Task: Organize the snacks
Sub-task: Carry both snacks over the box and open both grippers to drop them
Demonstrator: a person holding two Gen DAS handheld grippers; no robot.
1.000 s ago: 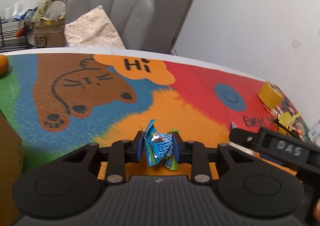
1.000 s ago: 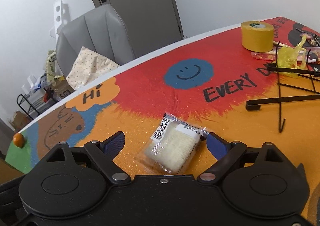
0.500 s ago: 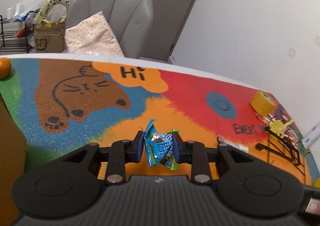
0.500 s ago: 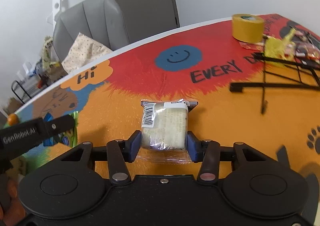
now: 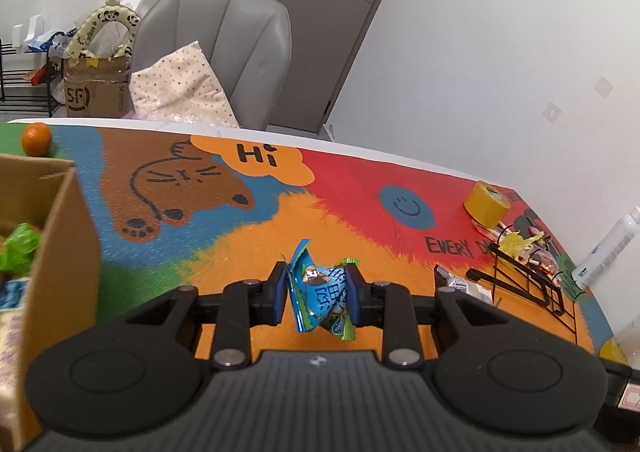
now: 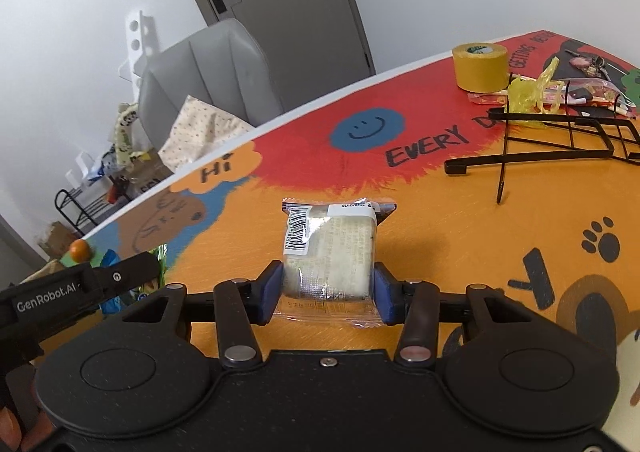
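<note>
My left gripper is shut on a crumpled blue and green snack wrapper and holds it above the colourful table mat. A cardboard box with snacks inside stands at the left edge of the left wrist view. My right gripper is shut on a clear-wrapped pale square snack with a barcode, held above the orange part of the mat. The left gripper's side shows at the left of the right wrist view.
A yellow tape roll, a black wire rack and yellow and pink wrappers lie at the right. An orange sits at the far left edge. A white bottle stands far right. A grey chair is behind the table.
My right gripper closed on the pale wrapped snack and lifted it. My left gripper rose and drew back left with the blue wrapper, bringing the cardboard box into view.
</note>
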